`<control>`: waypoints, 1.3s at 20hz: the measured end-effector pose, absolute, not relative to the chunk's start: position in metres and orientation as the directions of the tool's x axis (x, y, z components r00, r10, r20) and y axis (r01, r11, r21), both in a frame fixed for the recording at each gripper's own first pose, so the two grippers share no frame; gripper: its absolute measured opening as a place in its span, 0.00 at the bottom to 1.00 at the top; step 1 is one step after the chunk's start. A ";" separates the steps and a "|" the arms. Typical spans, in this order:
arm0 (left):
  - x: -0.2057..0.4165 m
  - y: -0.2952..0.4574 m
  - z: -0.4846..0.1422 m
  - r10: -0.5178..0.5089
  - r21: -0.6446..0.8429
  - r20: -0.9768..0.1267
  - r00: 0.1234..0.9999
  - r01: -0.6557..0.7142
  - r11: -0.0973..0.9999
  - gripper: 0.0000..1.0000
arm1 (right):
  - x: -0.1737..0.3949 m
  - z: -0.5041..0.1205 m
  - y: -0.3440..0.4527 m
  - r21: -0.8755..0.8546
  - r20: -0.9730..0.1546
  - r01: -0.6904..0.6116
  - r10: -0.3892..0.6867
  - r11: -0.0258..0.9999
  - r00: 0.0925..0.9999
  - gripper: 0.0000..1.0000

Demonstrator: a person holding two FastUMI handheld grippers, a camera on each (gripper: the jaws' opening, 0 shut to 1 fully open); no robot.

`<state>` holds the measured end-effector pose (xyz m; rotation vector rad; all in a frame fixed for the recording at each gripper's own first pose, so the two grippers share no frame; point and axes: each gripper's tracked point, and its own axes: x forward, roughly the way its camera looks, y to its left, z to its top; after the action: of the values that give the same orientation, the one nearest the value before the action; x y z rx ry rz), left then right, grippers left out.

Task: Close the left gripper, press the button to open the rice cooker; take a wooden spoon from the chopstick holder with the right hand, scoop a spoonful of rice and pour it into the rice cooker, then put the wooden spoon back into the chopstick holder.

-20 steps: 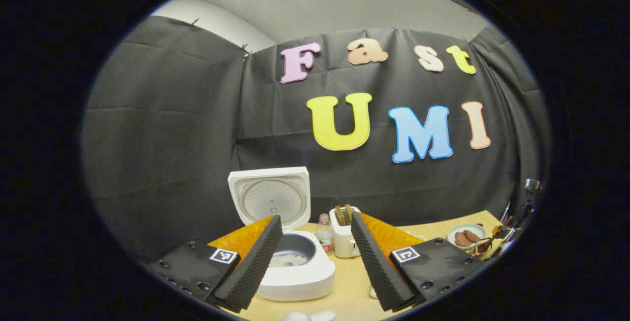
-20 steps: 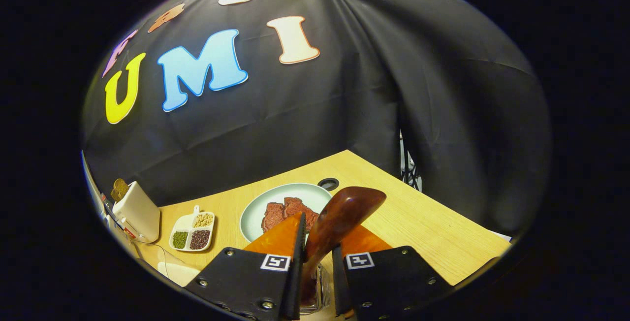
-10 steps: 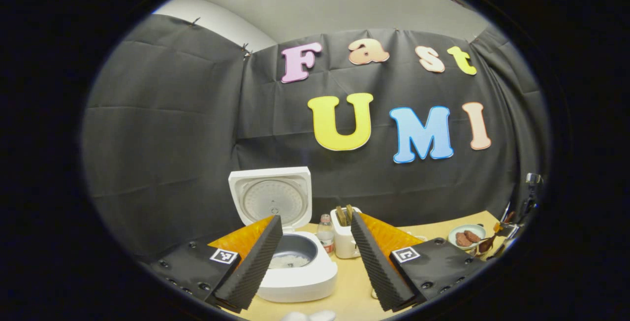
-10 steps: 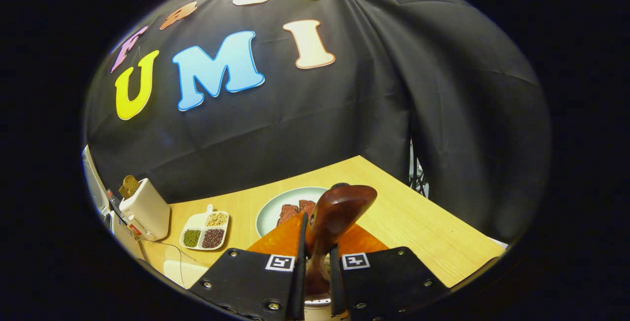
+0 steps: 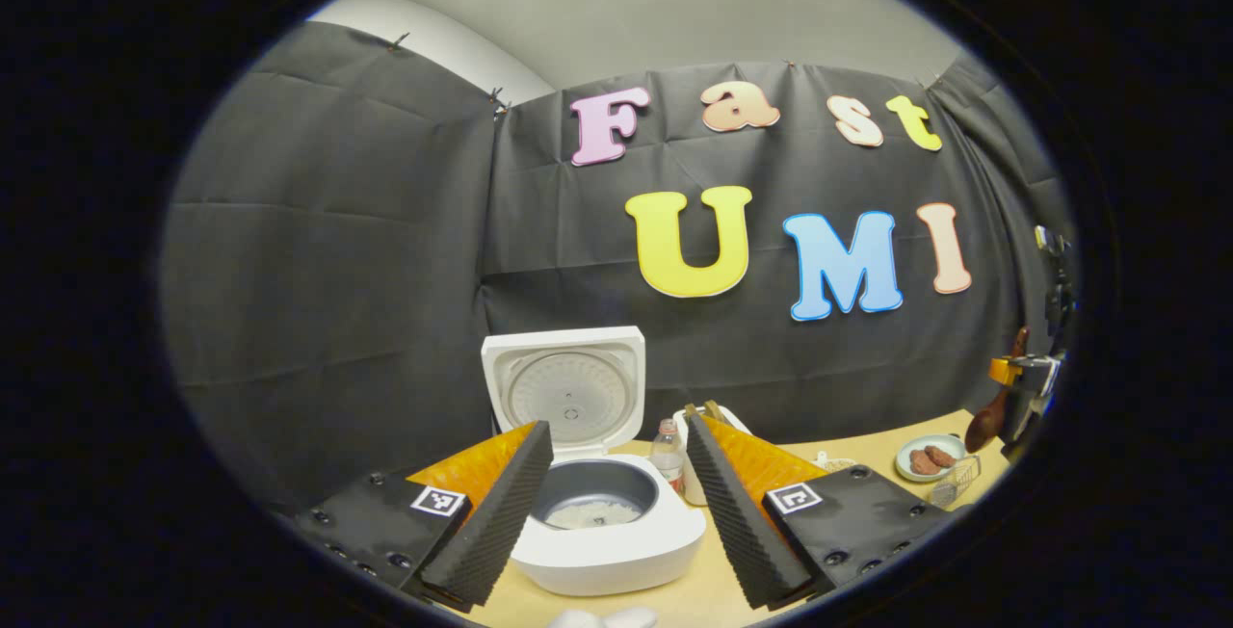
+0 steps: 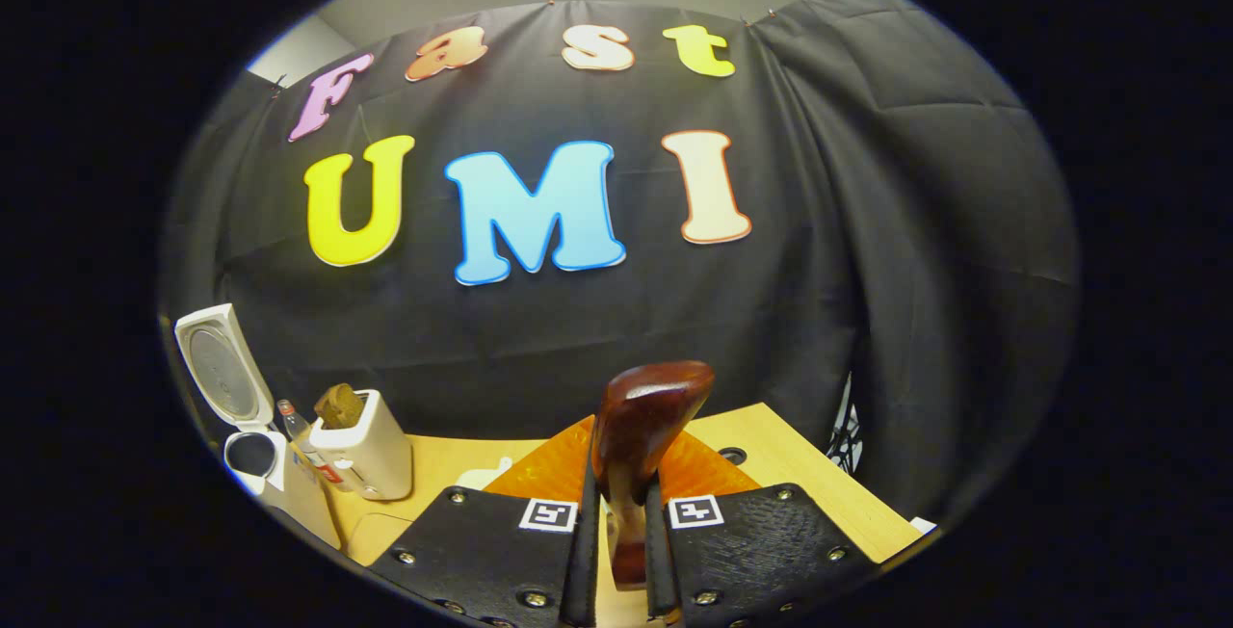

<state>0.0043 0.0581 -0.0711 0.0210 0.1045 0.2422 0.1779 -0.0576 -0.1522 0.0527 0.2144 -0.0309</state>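
Wooden spoon (image 6: 641,435) lifted clear, clamped upright in right gripper (image 6: 616,522)

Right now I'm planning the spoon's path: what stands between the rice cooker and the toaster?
A small bottle stands between rice cooker and toaster, seen in the right gripper view.

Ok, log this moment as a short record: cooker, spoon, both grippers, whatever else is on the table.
rice cooker: lid up, white rice in the inner pot
wooden spoon: clamped by its handle in the right gripper, bowl end up, above the table
left gripper: open, holding nothing, pointed at the cooker
toaster: beside the cooker, bread in its slots
bottle: between cooker and toaster
plate: far right in the left gripper view, brown food on it
chopstick holder: wire rack near the plate
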 end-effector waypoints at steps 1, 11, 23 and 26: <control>0.002 0.064 -0.072 0.245 0.037 -0.097 0.965 -0.242 0.969 0.98 | 0.175 -0.150 -0.039 0.057 -0.211 0.011 0.001 0.998 0.978 0.21; -0.004 0.094 -0.086 0.250 0.026 -0.110 0.962 -0.249 0.968 0.98 | 0.163 -0.253 0.080 -0.027 -0.328 -0.115 0.100 0.993 0.940 0.20; -0.003 0.109 -0.098 0.264 0.047 -0.124 0.957 -0.260 0.964 0.98 | 0.153 -0.343 0.112 -0.525 -0.386 -0.308 0.100 0.793 0.917 0.21; -0.002 0.114 -0.097 0.269 0.049 -0.118 0.956 -0.265 0.963 0.97 | 0.148 -0.348 0.124 -0.436 -0.420 -0.314 0.118 0.843 0.900 0.21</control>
<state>-0.0018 0.1135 -0.0969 0.0332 0.1246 0.2713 0.1484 0.1240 -0.3482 -0.5204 0.3915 0.2347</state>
